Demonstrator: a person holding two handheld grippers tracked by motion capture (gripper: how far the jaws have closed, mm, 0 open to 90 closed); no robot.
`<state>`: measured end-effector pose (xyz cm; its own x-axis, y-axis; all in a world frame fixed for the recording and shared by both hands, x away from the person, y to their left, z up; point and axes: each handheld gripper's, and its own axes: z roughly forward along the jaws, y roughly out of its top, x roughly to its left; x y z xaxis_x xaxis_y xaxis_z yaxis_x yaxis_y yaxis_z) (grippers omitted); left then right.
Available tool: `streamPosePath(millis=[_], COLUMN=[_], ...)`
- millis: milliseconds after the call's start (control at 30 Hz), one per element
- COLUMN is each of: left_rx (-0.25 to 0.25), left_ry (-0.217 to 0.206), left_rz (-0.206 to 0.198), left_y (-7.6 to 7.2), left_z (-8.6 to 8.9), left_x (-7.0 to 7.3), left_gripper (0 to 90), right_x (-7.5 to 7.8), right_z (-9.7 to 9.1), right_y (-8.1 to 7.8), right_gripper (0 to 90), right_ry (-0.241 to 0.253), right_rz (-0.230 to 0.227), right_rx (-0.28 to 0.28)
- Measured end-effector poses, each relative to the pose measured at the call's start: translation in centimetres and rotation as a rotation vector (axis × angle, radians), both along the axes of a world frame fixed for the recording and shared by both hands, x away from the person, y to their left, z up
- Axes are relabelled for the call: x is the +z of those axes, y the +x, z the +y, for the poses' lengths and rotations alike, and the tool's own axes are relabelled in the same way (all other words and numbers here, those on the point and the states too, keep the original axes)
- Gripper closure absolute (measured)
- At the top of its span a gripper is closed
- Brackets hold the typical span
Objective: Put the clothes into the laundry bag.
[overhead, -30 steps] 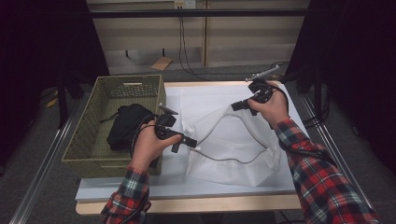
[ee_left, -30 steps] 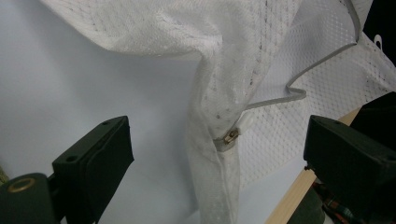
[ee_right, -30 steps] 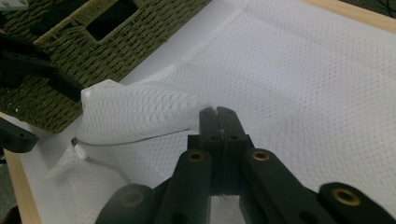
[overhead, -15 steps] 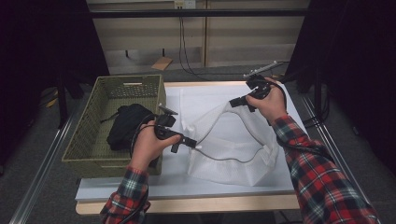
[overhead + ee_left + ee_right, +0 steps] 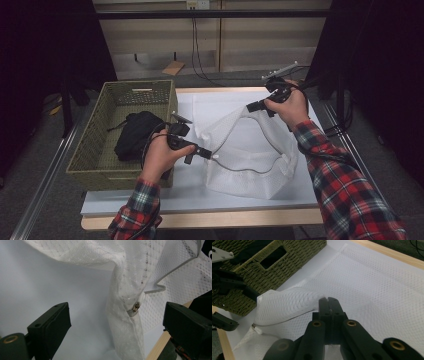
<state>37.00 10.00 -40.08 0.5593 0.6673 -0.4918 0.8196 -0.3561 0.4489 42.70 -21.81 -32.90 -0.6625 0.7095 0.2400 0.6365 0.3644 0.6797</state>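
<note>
White mesh, a laundry bag [image 5: 250,150], lies spread on the white-covered tabletop [image 5: 150,197] just right of a woven olive basket [image 5: 95,150], its mouth lifted open between the two hands. The right hand-held gripper [image 5: 252,106] is raised above the far side of the bag, the forearm in a red plaid sleeve [image 5: 345,185] reaching in from the lower right, wrist bent so the jaws point left and slightly down; in the right gripper view its jaws [image 5: 329,302] are pressed together on the bag's upper edge, pinching the mesh. The left hand-held gripper [image 5: 207,154] is held low beside the basket's near right corner, pointing right toward the bag's rim. In the left gripper view its jaws stand spread wide, with a gathered fold of mesh and the metal zipper pull [image 5: 136,307] hanging between them, touching neither pad. A dark garment [image 5: 135,135] lies in the basket; its shape is hard to read in the dim light. The left hand covers part of the basket's corner, the right hand hides most of its gripper's body in the high view, and the bag's inside is too pale to make out.
</note>
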Motion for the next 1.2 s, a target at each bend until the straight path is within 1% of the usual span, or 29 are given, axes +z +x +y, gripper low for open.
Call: streamPosePath(millis=[33, 67, 100, 133, 167, 233, 267, 300, 333, 367, 433, 500, 533, 633, 700, 733, 767, 800, 833, 900, 933, 1000, 1067, 1100, 1167, 1200], left_rx=[-0.038, -0.047, -0.002, -0.032, -0.057, -0.049, -0.052, -0.037, -0.057, -0.062, -0.066, -0.057, -0.051, -0.052, -0.056, -0.07, -0.063, -0.073, -0.072, -0.068, -0.063, -0.059, -0.064, -0.056, -0.056, -0.047], left_ry=[0.024, 0.027, 0.0, 0.011, 0.022, 0.023, 0.024, 0.012, 0.031, 0.034, 0.035, 0.05, 0.05, 0.049, 0.05, 0.054, 0.047, 0.044, 0.05, 0.044, 0.035, 0.045, 0.044, 0.045, 0.044, 0.049], left_rz=[-0.011, -0.015, -0.016, -0.012, -0.023, -0.034, -0.036, -0.032, -0.039, -0.037, -0.029, -0.039, -0.054, -0.077, -0.083, -0.091, -0.091, -0.093, -0.101, -0.106, -0.103, -0.113, -0.117, -0.121, -0.122, -0.126], left_y=[0.2, 0.2, 0.0, 0.1, 0.2, 0.2, 0.2, 0.2, 0.4, 0.4, 0.6, 0.7, 0.9, 1.1, 1.2, 1.3, 1.3, 1.5, 1.6, 1.7, 1.8, 1.9, 2.1, 2.1, 2.3, 2.3], left_z=[0.2, 0.2, -0.2, 0.0, 0.0, -0.1, -0.1, -0.2, 0.0, 0.0, 0.2, 0.3, 0.4, 0.4, 0.4, 0.3, 0.3, 0.3, 0.4, 0.5, 0.5, 0.8, 1.1, 1.2, 1.5, 1.6], left_x=[0.0, 0.0, 0.0, 0.1, 0.2, 0.4, 0.5, 0.5, 0.6, 0.6, 0.7, 0.9, 1.2, 1.9, 2.3, 2.7, 2.9, 3.3, 3.5, 3.8, 4.0, 4.4, 4.7, 4.9, 5.1, 5.2], left_gripper=[7.3, 7.3, 7.3, 7.3, 7.3, 7.1, 7.0, 6.8, 6.7, 6.8, 6.8, 6.7, 6.7, 6.1, 5.5, 5.2, 5.3, 5.3, 5.2, 5.1, 5.0, 4.9, 4.7, 4.6, 4.4, 4.3], right_x=[0.1, 0.1, 0.1, 0.1, 0.2, 0.2, 0.3, 0.3, 0.3, 0.2, 0.3, 0.4, 0.4, 0.5, 0.5, 0.5, 0.5, 0.5, 0.5, 0.5, 0.5, 0.5, 0.5, 0.5, 0.5, 0.4], right_z=[0.0, -0.1, -0.1, -0.2, -0.2, -0.3, -0.3, -0.3, -0.3, -0.3, -0.3, -0.3, -0.3, -0.3, -0.3, -0.3, -0.3, -0.3, -0.3, -0.3, -0.3, -0.3, -0.3, -0.3, -0.4, -0.4], right_y=[0.0, 0.0, 0.0, 0.0, 0.0, 0.0, 0.0, 0.0, 0.0, 0.1, 0.1, 0.1, 0.1, 0.1, 0.1, 0.1, 0.1, 0.1, 0.0, 0.0, 0.0, 0.0, 0.0, 0.0, 0.0, 0.0], right_gripper=[90.0, 90.0, 90.0, 90.0, 90.0, 90.0, 90.0, 90.0, 90.0, 90.0, 90.0, 90.0, 90.0, 90.0, 90.0, 90.0, 90.0, 90.0, 90.0, 90.0, 90.0, 90.0, 90.0, 90.0, 90.0, 90.0], right_ry=[0.003, 0.005, -0.001, 0.005, 0.006, 0.006, 0.0, 0.002, -0.001, -0.001, -0.002, -0.002, -0.002, -0.002, 0.0, -0.002, -0.003, -0.002, -0.006, -0.004, -0.003, -0.004, -0.004, -0.003, -0.003, -0.004], right_rz=[0.001, 0.003, 0.002, 0.0, 0.001, 0.001, 0.006, 0.01, 0.014, 0.016, 0.008, 0.017, 0.014, 0.014, 0.015, 0.013, 0.014, 0.016, 0.016, 0.012, 0.013, 0.014, 0.017, 0.014, 0.017, 0.018], right_rx=[0.0, 0.0, -0.005, 0.0, 0.004, 0.002, 0.002, 0.005, 0.003, 0.01, 0.015, 0.007, 0.008, 0.006, 0.006, 0.006, 0.011, 0.01, 0.01, 0.007, 0.007, 0.007, 0.007, 0.008, 0.011, 0.012])
